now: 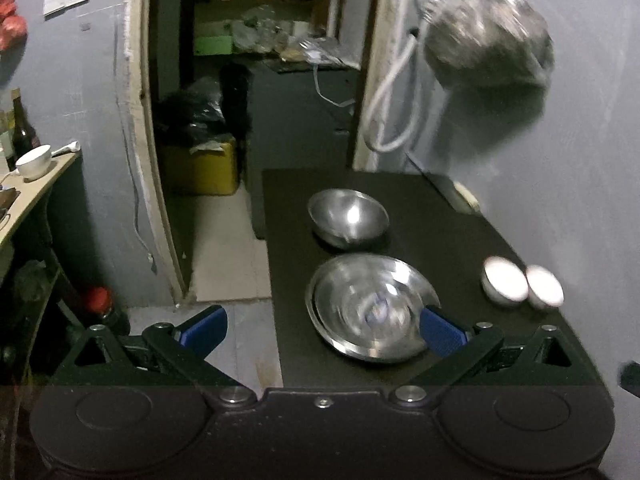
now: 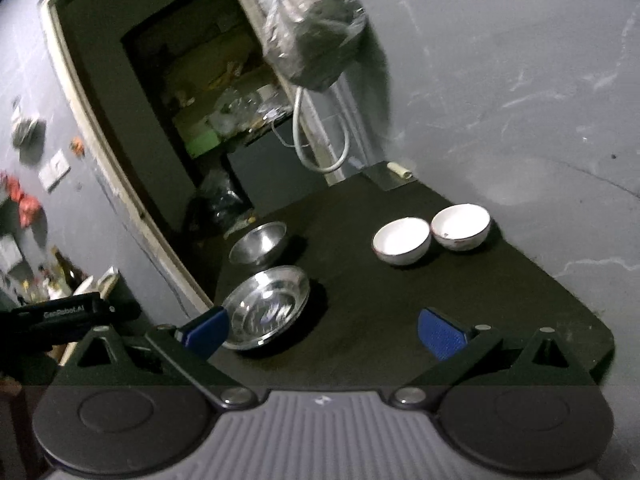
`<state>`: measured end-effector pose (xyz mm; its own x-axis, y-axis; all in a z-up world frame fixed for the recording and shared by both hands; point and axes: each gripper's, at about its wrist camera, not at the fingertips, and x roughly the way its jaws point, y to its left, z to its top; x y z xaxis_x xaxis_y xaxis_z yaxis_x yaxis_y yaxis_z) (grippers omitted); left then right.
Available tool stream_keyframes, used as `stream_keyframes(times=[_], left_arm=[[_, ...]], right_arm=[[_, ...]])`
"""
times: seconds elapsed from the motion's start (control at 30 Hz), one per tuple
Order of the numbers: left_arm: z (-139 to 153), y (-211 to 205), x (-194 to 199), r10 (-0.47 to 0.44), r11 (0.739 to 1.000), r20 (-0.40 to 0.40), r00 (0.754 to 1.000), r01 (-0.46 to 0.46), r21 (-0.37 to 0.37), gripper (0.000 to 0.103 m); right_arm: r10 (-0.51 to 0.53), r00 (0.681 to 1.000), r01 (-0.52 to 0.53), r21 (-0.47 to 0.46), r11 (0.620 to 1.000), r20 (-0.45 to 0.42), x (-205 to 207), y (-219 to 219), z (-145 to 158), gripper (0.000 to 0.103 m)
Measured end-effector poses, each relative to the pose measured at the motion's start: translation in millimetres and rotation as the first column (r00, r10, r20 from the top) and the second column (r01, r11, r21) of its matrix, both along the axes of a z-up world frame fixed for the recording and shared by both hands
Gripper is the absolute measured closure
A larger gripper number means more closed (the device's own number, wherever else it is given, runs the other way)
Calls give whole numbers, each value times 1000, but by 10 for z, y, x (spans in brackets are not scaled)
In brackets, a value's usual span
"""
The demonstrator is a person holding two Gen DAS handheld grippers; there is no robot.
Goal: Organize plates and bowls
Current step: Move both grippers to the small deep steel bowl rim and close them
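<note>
On the black table (image 1: 440, 208) stand a steel plate (image 1: 370, 306), a steel bowl (image 1: 348, 218) behind it and two white bowls (image 1: 505, 285) side by side at the right. My left gripper (image 1: 322, 330) is open and empty, above the table's left front edge, its right fingertip over the plate's near rim. My right gripper (image 2: 322, 332) is open and empty above the table's front. In the right wrist view the steel plate (image 2: 266, 306) lies near the left fingertip, the steel bowl (image 2: 259, 242) behind it, the white bowls (image 2: 402, 240) farther right.
A grey wall (image 2: 520, 100) runs along the table's right side. A plastic bag (image 1: 490, 32) and a white hose (image 1: 394, 100) hang by the doorway. A side table with a white cup (image 1: 34, 162) and bottles stands at left. The left gripper's body (image 2: 60, 314) shows at left.
</note>
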<state>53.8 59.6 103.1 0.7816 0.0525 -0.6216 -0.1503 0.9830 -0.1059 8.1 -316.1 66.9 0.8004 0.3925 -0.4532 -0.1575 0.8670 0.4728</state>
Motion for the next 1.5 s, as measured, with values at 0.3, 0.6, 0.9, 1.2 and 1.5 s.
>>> stream_keyframes(times=[0.3,0.6,0.9,1.2,1.5], left_arm=[[89,589,939,-39,997,50,998,42,-58,1],[-506,948,2221,-73,986,-23,997,68,-152,1],[-1200,1089,2881,-113,977,-95,989,93,-194,2],[-1398,1063,3081,-204,952,-98,974,174,-253,34],[-1512,1022,3193,-265,931,-133,955,217,-293,74]], right_arm=[[-41,991,44,-14,999,128,798,331,722,0],[-58,996,53,-73,996,-62,2143,1281,433,0],[-75,969,35,-172,984,-234,2830,1902,-380,18],[-58,954,9,-164,986,-294,3138,2096,-700,37],[-24,934,-21,-123,992,-355,3350,2263,-897,48]])
